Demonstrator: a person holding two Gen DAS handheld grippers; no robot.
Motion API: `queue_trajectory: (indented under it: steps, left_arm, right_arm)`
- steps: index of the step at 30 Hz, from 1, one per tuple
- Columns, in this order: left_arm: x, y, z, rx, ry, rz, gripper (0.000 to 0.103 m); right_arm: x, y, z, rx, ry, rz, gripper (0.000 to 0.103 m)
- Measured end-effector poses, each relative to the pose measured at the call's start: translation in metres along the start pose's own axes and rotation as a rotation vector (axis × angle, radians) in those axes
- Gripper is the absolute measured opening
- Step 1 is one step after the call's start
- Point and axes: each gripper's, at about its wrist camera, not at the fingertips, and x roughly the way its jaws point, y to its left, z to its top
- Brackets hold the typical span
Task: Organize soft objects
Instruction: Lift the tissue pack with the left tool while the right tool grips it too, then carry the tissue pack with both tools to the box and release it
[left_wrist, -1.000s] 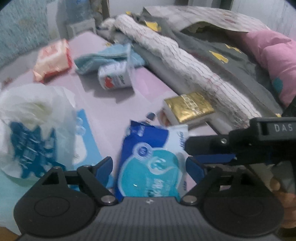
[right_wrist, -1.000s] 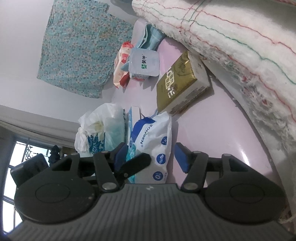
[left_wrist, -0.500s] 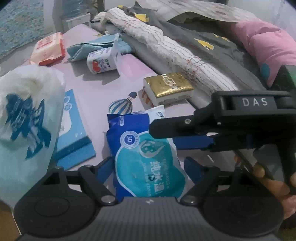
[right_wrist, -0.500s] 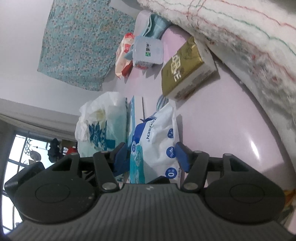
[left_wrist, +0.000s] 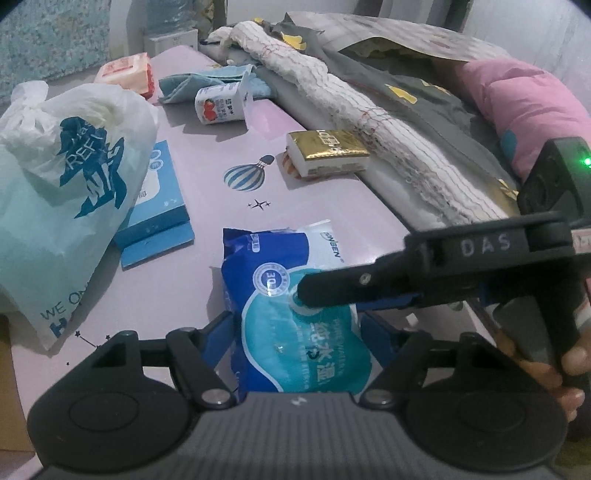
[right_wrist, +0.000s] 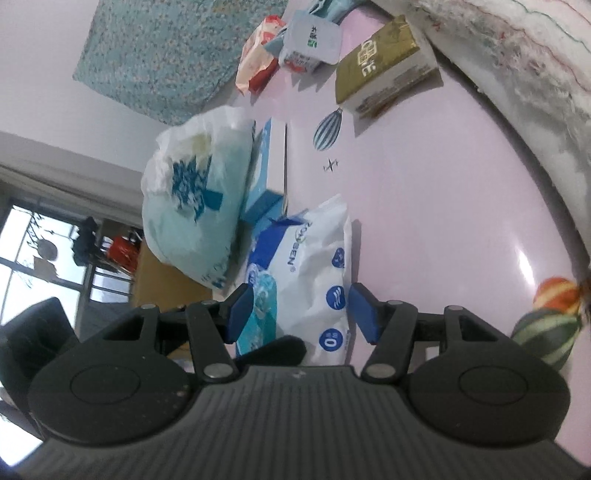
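Note:
A blue and white wet-wipes pack (left_wrist: 291, 306) lies on the pink table (left_wrist: 332, 221) and reaches in between the open fingers of my left gripper (left_wrist: 301, 334). My right gripper (right_wrist: 301, 314) is turned on its side, open, with the same pack (right_wrist: 317, 273) between its fingers. In the left wrist view one right finger (left_wrist: 332, 286) lies across the top of the pack. Neither gripper visibly squeezes it.
A white and teal plastic bag (left_wrist: 55, 192) sits at the left, a blue tissue box (left_wrist: 159, 210) beside it. A gold tissue pack (left_wrist: 327, 153), a small white pack (left_wrist: 219, 105), an orange pack (left_wrist: 127, 72) and a teal cloth (left_wrist: 199, 79) lie farther back. Piled blankets (left_wrist: 369, 110) line the right.
Both grippers have closed in on the wipes pack, which now sits deeper between their fingers. The right gripper's finger has come to lie over the pack.

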Motion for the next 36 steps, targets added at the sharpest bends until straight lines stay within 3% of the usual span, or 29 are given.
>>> queue_trajectory:
  steps: [6,22,36]
  left_arm:
    - [0.002,0.002,0.002,0.003,0.002,-0.003,0.076]
    - [0.015,-0.002,0.006,0.06,-0.01,0.05,0.078]
    - [0.009,0.001,0.017,0.036,-0.03,0.033,0.074]
  right_arm:
    - [0.001,0.007,-0.002,-0.042,-0.01,-0.054,0.057]
    - [0.004,0.005,0.0,-0.02,-0.029,-0.049,0.053]
    - [-0.002,0.014,0.0,-0.028,-0.075,-0.048,0.048]
